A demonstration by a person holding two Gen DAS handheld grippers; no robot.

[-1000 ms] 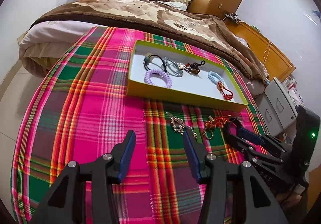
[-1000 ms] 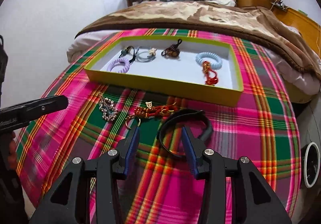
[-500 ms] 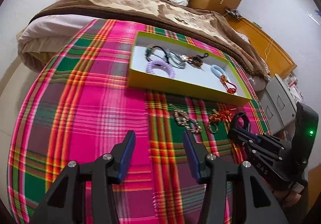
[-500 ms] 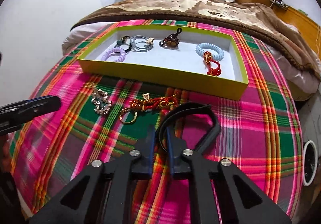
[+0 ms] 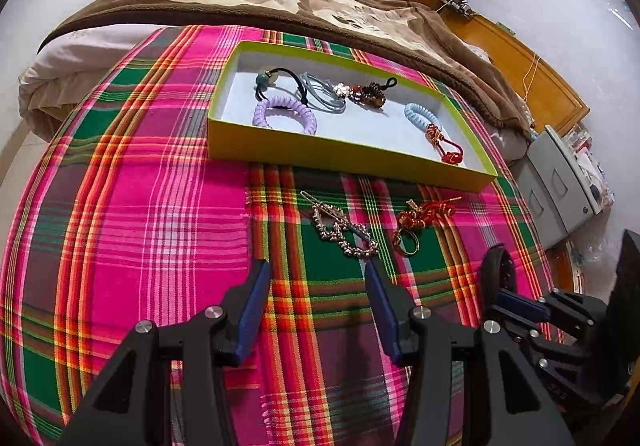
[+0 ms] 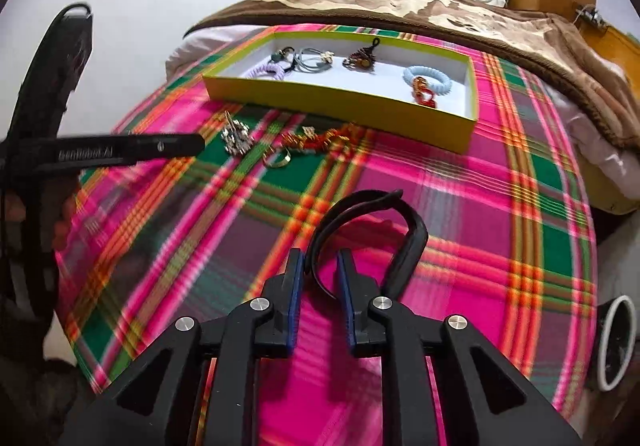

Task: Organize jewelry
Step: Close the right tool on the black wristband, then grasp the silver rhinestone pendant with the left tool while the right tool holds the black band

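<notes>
A black headband [image 6: 412, 234] stands on edge over the plaid cloth. Its thin end sits between the pads of my right gripper [image 6: 321, 256], whose jaws are opening; the band stays sharp while the cloth blurs. The left wrist view shows the headband [image 5: 496, 266] upright at the right gripper [image 5: 516, 302]. My left gripper [image 5: 316, 270] is open and empty, just short of a rhinestone hair clip [image 5: 344, 232]. A red and gold keychain [image 5: 424, 212] lies beside it. Behind them is the yellow-green tray [image 5: 340, 158] with several hair ties and charms.
The plaid cloth [image 5: 140, 206] covers the foot of a bed with a brown blanket [image 5: 280, 2]. A grey drawer unit [image 5: 560, 182] stands to the right of the bed. A white round bin [image 6: 616, 342] is low on the right. The left gripper's finger [image 6: 132, 150] reaches in from the left.
My right gripper shut on the headband's thin end and drew it back from the keychain, then its jaws spread a little. The left gripper drifted closer to the hair clip, still open.
</notes>
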